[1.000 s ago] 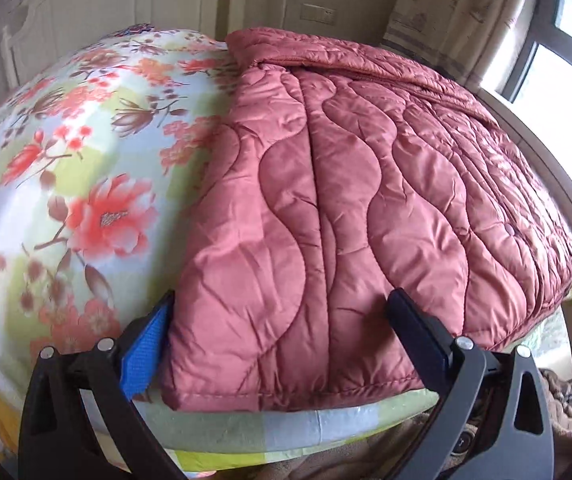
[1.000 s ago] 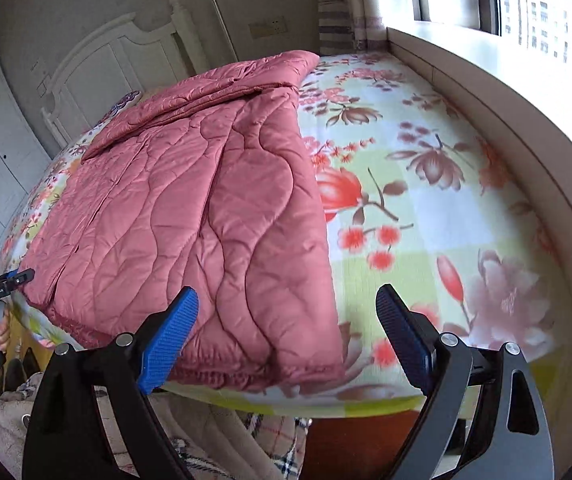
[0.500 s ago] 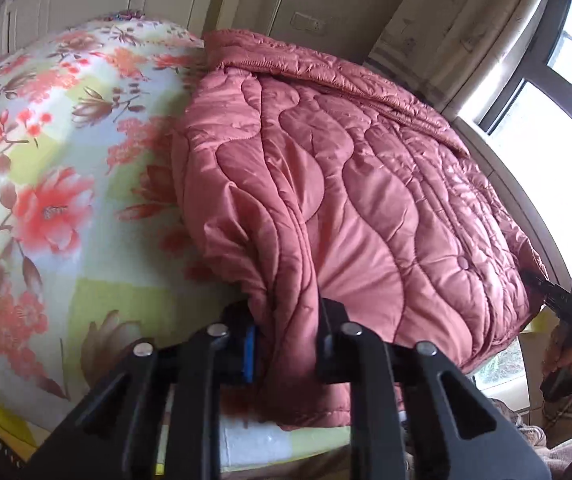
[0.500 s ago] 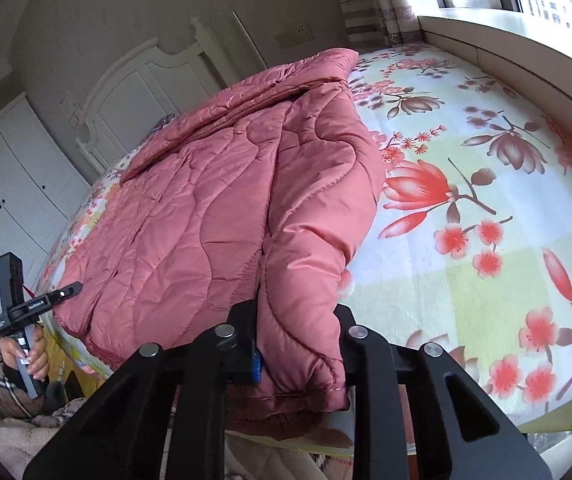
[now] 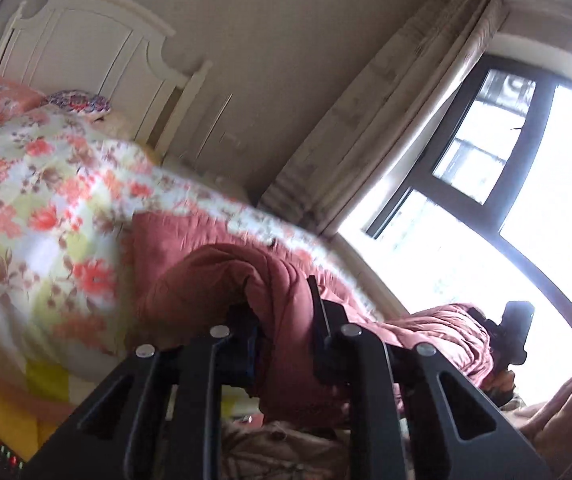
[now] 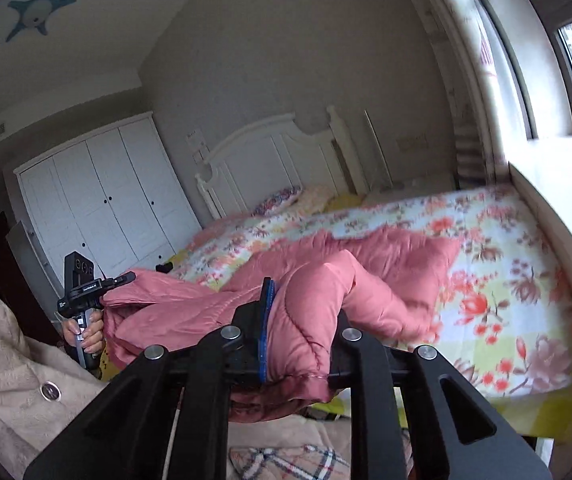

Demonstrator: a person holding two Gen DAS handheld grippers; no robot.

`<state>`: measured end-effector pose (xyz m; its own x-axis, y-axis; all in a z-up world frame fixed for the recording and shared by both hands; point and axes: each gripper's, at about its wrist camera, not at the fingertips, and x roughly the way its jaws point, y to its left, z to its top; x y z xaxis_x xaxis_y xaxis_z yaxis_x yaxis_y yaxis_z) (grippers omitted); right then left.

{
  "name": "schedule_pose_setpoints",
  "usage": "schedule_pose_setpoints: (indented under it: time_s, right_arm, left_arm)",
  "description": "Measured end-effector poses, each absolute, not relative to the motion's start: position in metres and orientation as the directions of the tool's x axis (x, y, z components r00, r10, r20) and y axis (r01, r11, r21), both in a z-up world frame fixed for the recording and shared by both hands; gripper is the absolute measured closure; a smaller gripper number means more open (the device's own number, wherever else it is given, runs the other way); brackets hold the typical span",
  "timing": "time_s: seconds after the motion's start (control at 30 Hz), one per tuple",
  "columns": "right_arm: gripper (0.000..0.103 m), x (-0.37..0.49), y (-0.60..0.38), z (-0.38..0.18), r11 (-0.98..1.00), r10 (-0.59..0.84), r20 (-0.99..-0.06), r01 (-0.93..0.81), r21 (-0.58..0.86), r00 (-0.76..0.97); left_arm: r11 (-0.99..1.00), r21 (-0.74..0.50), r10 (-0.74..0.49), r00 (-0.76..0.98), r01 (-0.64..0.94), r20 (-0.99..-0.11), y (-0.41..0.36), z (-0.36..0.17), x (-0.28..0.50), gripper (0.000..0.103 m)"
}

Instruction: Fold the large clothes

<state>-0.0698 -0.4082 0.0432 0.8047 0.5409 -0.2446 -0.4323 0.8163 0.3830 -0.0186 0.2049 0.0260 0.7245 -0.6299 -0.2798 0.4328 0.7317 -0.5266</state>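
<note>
Left hand-held gripper (image 5: 282, 320) and right hand-held gripper (image 6: 302, 320) each pinch a near corner of the pink quilt (image 6: 386, 268), raised over the bed (image 6: 526, 280); the held edge runs across the bed's foot.

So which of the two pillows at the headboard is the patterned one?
The blue-and-red patterned pillow, nearer the white wardrobe. The other pillow, on its window side, is pale yellowish with no bold pattern.
</note>
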Motion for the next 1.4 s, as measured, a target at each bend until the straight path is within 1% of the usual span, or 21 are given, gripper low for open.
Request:
schedule_pose_setpoints:
  time_s: [0.17,0.37,0.43,0.5,0.53,0.57,0.6,0.63,0.7,0.8,0.93,0.97,1.0,1.03,1.07,1.1,1.2,1.27,1.33,1.37,1.4]
  right_arm:
    - [0.085,0.033,-0.412,0.043,0.835,0.492,-0.341,-0.323,0.446,0.801]
    - [0.082,0.194,-0.45,-0.022,0.764,0.44,-0.489,-0.028,0.645,0.753]
    - [0.073,0.232,-0.461,-0.055,0.684,0.478,-0.516,0.067,0.726,0.711]
    - [0.055,0.254,-0.47,-0.08,0.611,0.518,-0.507,0.117,0.783,0.688]
    - [0.047,0.258,-0.475,-0.086,0.579,0.534,-0.48,0.112,0.807,0.697]
    - [0.028,0.258,-0.48,-0.087,0.547,0.553,-0.428,0.076,0.834,0.715]
    - [0.014,0.253,-0.483,-0.086,0.519,0.572,-0.365,0.022,0.855,0.735]
    - [0.013,0.249,-0.489,-0.084,0.498,0.582,-0.293,-0.048,0.866,0.759]
    - [0.01,0.241,-0.498,-0.077,0.53,0.558,-0.274,-0.083,0.844,0.783]
    - [0.01,0.242,-0.495,-0.071,0.697,0.471,-0.407,-0.046,0.716,0.783]
    - [0.01,0.272,-0.469,-0.081,0.861,0.367,-0.616,-0.005,0.508,0.697]
    - [0.017,0.279,-0.461,-0.084,0.892,0.332,-0.649,-0.004,0.452,0.685]
    - [0.043,0.284,-0.451,-0.088,0.925,0.286,-0.676,-0.011,0.38,0.679]
    - [0.061,0.283,-0.446,-0.092,0.949,0.245,-0.699,-0.018,0.315,0.671]
    - [0.077,0.286,-0.439,-0.096,0.965,0.202,-0.721,-0.01,0.261,0.663]
    - [0.077,0.288,-0.436,-0.101,0.97,0.183,-0.731,0.0,0.243,0.657]
    - [0.077,0.29,-0.437,-0.11,0.982,0.115,-0.764,0.045,0.185,0.635]
    - [0.074,0.287,-0.441,-0.107,0.982,0.115,-0.778,0.048,0.184,0.617]
    - [0.068,0.276,-0.439,-0.087,0.986,0.073,-0.778,0.074,0.151,0.624]
    - [0.051,0.267,-0.435,-0.071,0.988,0.05,-0.764,0.079,0.132,0.643]
    - [0.031,0.257,-0.428,-0.055,0.99,0.044,-0.735,0.07,0.123,0.676]
  left_arm:
    - [0.738,-0.581,-0.6,0.726,0.342,-0.335,0.193,0.039,0.076,0.08]
    - [0.747,-0.65,-0.565,0.648,0.139,-0.511,0.164,0.001,0.241,0.066]
    - [0.772,-0.631,-0.528,0.624,0.071,-0.576,0.159,-0.025,0.284,0.061]
    - [0.769,-0.639,-0.526,0.593,0.025,-0.61,0.16,-0.052,0.312,0.041]
    - [0.755,-0.655,-0.533,0.586,0.004,-0.611,0.165,-0.065,0.322,0.038]
    - [0.735,-0.678,-0.542,0.592,-0.012,-0.597,0.172,-0.071,0.326,0.034]
    - [0.691,-0.723,-0.568,0.608,-0.014,-0.554,0.184,-0.076,0.328,0.03]
    - [0.658,-0.753,-0.585,0.622,-0.012,-0.521,0.194,-0.079,0.328,0.028]
    - [0.641,-0.767,-0.561,0.666,-0.026,-0.491,0.217,-0.076,0.324,0.02]
    - [0.725,-0.689,-0.494,0.688,-0.011,-0.532,0.228,-0.066,0.322,0.018]
    - [0.862,-0.504,-0.437,0.57,0.045,-0.696,0.197,-0.072,0.338,0.019]
    - [0.878,-0.477,-0.423,0.544,0.046,-0.725,0.188,-0.08,0.342,0.02]
    - [0.893,-0.448,-0.402,0.528,0.046,-0.748,0.178,-0.085,0.345,0.029]
    - [0.905,-0.423,-0.382,0.524,0.044,-0.762,0.174,-0.092,0.344,0.041]
    - [0.928,-0.373,-0.326,0.524,0.017,-0.787,0.17,-0.098,0.346,0.069]
    - [0.944,-0.327,-0.264,0.526,-0.029,-0.809,0.168,-0.105,0.348,0.079]
    - [0.923,-0.372,-0.269,0.53,-0.096,-0.804,0.175,-0.115,0.351,0.079]
    - [0.941,-0.333,-0.241,0.559,-0.067,-0.793,0.172,-0.103,0.342,0.072]
    - [0.967,-0.254,-0.186,0.626,-0.019,-0.757,0.162,-0.072,0.323,0.041]
    - [0.978,-0.21,-0.148,0.683,-0.008,-0.715,0.157,-0.054,0.313,0.02]
    - [0.988,-0.157,-0.103,0.753,0.0,-0.65,0.15,-0.033,0.299,0.008]
